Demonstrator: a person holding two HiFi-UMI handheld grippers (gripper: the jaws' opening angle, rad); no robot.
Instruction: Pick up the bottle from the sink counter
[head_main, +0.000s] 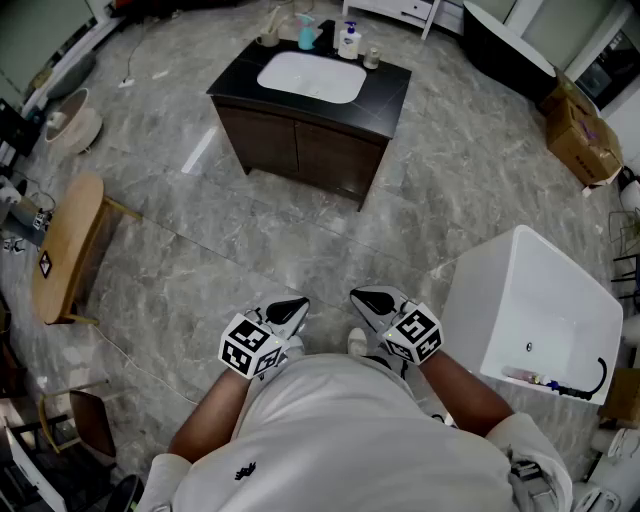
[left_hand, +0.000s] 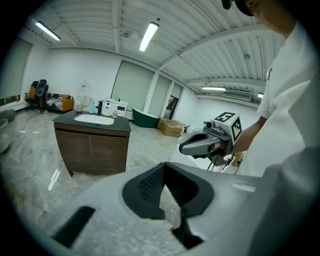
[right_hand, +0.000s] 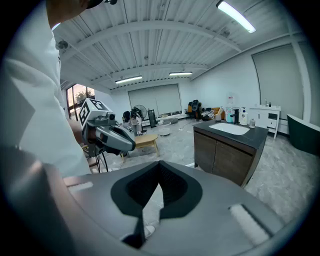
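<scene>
Far ahead stands a dark sink cabinet (head_main: 300, 140) with a black counter (head_main: 385, 90) and a white basin (head_main: 312, 76). At the counter's back edge stand a teal bottle (head_main: 306, 33), a white pump bottle (head_main: 348, 42) and a small jar (head_main: 371, 58). Both grippers are held close to the person's body, well short of the sink. My left gripper (head_main: 292, 308) (left_hand: 165, 167) is shut and empty. My right gripper (head_main: 365, 300) (right_hand: 159, 165) has its jaws together with nothing between them. The bottles also show small in the left gripper view (left_hand: 91, 106) and the right gripper view (right_hand: 243, 116).
Grey marble floor (head_main: 250, 230) lies between me and the cabinet. A white box-shaped tub (head_main: 530, 320) stands close on my right, a wooden stool (head_main: 65, 250) on my left. Cardboard boxes (head_main: 580, 135) and a dark bathtub (head_main: 505, 45) are at the far right.
</scene>
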